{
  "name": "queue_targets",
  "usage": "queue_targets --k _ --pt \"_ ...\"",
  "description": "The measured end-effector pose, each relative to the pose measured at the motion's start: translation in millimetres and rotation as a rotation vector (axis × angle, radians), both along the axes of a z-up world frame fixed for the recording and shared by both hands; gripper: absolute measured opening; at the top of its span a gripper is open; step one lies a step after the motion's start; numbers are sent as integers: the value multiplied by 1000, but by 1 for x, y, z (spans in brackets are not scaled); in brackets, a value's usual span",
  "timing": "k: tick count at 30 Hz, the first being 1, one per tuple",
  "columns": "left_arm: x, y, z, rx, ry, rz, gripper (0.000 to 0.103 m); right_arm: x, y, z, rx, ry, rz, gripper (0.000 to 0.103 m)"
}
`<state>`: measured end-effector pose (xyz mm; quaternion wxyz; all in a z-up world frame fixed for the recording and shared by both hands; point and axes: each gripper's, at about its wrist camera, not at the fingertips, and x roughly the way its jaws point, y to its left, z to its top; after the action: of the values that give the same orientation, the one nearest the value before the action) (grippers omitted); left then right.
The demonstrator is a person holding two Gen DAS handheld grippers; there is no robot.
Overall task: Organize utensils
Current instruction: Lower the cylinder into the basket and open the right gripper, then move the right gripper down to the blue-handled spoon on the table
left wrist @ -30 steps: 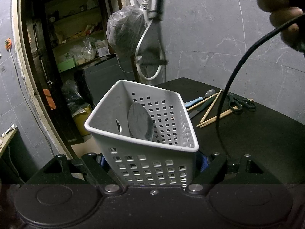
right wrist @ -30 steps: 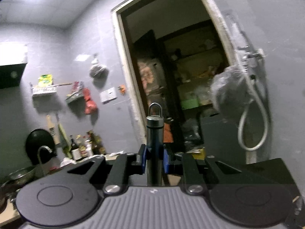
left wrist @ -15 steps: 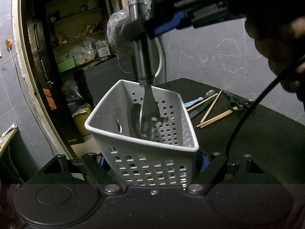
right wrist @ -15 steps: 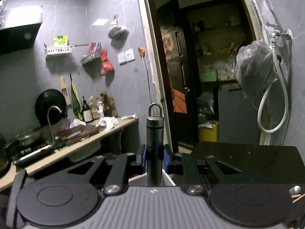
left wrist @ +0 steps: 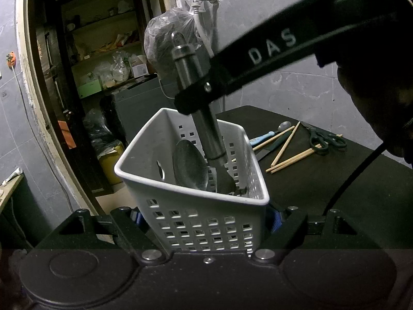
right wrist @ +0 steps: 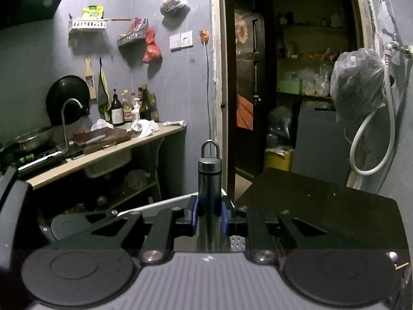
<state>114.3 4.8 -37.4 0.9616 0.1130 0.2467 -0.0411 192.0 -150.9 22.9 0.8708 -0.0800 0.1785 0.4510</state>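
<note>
A white perforated basket is tilted with its mouth toward me, and my left gripper is shut on its lower walls. A large metal spoon leans inside it. My right gripper comes in from the upper right, shut on the steel handle of a utensil. The utensil's dark head is down inside the basket beside the spoon. In the right wrist view the blue pads of the right gripper clamp that handle, with its hanging loop on top.
On the black table to the right lie several wooden chopsticks, black scissors, a blue-handled spoon and a dark knife. A doorway opens to the left past the table edge. A hand and cable are at the right.
My right gripper came down with the utensil, whose head went from above the basket to inside it. The left gripper and basket stayed put.
</note>
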Motion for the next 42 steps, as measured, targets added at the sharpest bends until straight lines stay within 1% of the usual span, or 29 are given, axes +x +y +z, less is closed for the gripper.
queue_targets --k 4,9,11,12,13,14,15,16,20,22,25,27,31,35,38,42 --pt "1 -1 0 -2 2 -2 83 1 1 -1 -8 8 -15 23" --pt "3 -3 1 0 2 -1 83 1 -3 2 0 1 -19 43" --pt "3 -3 2 0 2 -1 83 0 -8 5 16 -8 -28 61" --pt "3 -3 2 -1 2 -1 83 -1 -10 7 26 -14 -33 63" --pt "3 -3 1 -1 2 -1 83 -1 -12 9 37 -20 -38 69" --pt "3 -3 2 -1 2 -1 83 -1 -16 11 48 -27 -48 77" --pt "3 -2 1 -2 2 -1 83 -2 -19 12 59 -34 -61 82" --pt "3 -2 1 -2 2 -1 83 -1 -23 14 70 -42 -75 90" --pt "3 -2 1 -2 2 0 83 0 -44 18 117 -65 -171 102" --pt "2 -2 0 1 2 -1 83 2 -55 16 127 -58 -230 103" --pt "3 -2 0 1 4 1 83 13 -71 6 126 -5 -313 103" --pt "3 -2 0 1 6 2 83 23 -81 -6 112 53 -385 103" --pt "3 -2 0 -1 7 10 83 44 -99 -32 99 184 -491 103" --pt "3 -2 0 -4 11 18 83 70 -114 -60 105 292 -536 103" --pt "3 -2 1 -6 15 27 83 98 -121 -73 107 307 -565 103" --pt "3 -4 1 -6 22 42 83 148 -119 -90 100 321 -584 102"
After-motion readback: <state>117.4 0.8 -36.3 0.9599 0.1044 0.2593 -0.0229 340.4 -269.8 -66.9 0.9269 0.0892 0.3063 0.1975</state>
